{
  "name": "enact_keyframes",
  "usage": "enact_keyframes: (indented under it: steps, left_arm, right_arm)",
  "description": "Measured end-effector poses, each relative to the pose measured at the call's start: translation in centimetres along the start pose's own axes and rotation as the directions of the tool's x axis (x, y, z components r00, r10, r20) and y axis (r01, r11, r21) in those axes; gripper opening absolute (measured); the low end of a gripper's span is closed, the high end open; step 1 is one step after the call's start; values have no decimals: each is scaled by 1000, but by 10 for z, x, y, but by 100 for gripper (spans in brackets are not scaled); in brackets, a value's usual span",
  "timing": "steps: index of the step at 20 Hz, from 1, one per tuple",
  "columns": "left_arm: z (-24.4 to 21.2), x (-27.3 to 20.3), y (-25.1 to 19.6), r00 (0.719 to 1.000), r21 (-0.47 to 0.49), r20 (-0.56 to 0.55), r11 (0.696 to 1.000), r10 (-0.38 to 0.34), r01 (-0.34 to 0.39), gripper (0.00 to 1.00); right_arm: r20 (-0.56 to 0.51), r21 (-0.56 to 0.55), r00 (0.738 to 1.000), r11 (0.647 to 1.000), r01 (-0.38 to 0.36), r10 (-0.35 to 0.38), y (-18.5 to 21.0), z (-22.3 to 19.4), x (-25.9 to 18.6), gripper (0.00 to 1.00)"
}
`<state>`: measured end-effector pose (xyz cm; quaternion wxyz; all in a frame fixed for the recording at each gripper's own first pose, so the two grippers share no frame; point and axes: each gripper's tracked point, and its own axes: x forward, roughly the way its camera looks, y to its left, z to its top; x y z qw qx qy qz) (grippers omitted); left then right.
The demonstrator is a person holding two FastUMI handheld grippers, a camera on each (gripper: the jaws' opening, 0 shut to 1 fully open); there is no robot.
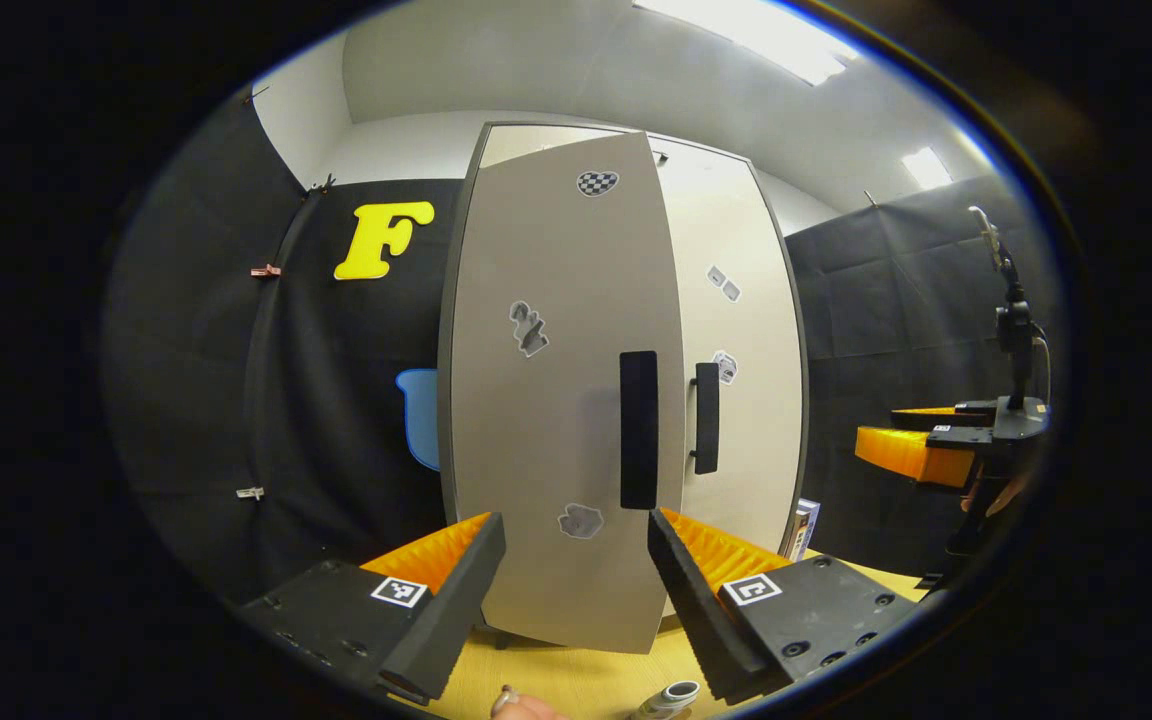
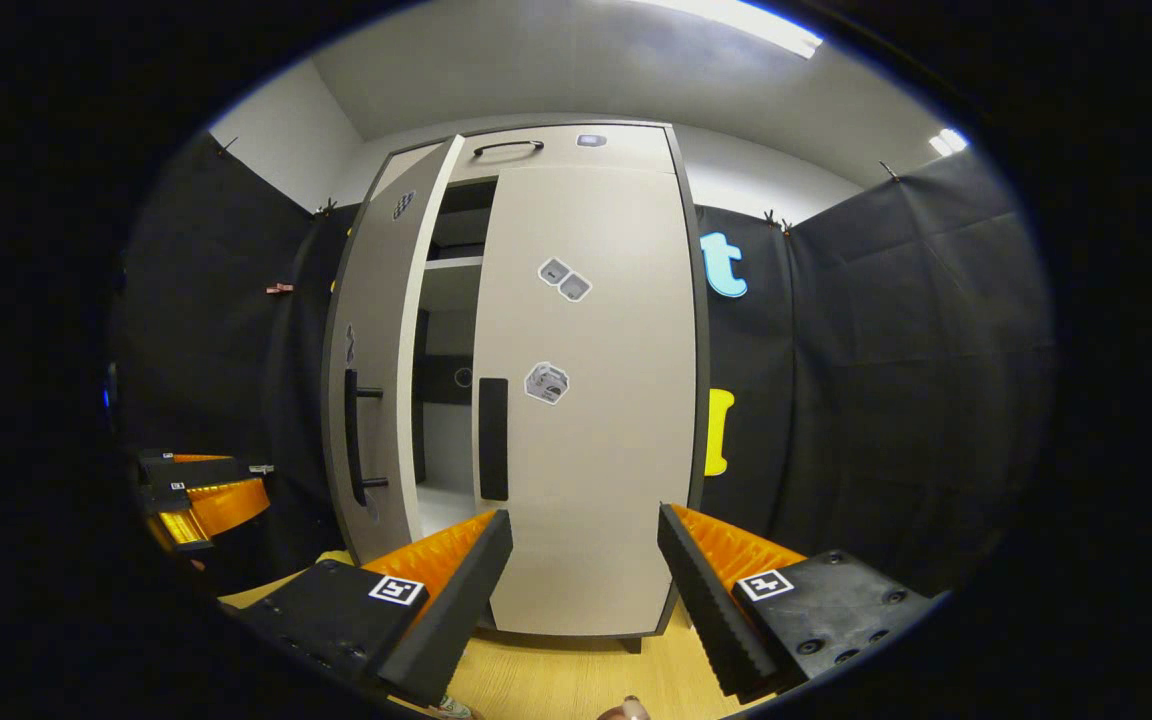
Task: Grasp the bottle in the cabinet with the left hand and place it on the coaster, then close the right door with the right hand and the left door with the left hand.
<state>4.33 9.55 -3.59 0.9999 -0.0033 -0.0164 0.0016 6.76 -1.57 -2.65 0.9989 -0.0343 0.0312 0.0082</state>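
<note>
While the right door (image 2: 591,400) sits flush with the cabinet (image 2: 681,300), the left door (image 1: 561,400) hangs partly ajar, so by my reckoning only that last closing is left to do. In the right gripper view a dark gap shows between the two doors, with a shelf inside.

Left claw (image 1: 576,590) is spread wide and grasping nothing; the left door's face stands between its fingers, seemingly just ahead, though I cannot tell whether anything touches. Right claw (image 2: 584,590) is likewise spread and empty, facing the right door. It also shows at the right edge of the left gripper view, well apart from the cabinet.

A bottle (image 1: 671,697) peeks in at the bottom edge of the left gripper view, on the surface (image 1: 576,675) in front of the cabinet. The coaster is hidden, so I cannot confirm it sits on one.

As for handling, the left door looks like a stiff, light panel that should swing freely on its hinges. Its smooth face may let a finger slide. The handle (image 1: 638,430) near the free edge is the sensible place to push, since it gives the most leverage. A gentle shove should do; too hard and the cabinet may rock.
</note>
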Motion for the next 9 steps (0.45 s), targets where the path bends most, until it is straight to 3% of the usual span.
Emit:
enact_keyframes:
  steps: [9]
  left_arm:
    - [2,-2,4,1000,14,10,1000,25,-25,92]
  right_arm:
    - [1,5,1000,1000,4,-4,-5,0,-2,98]
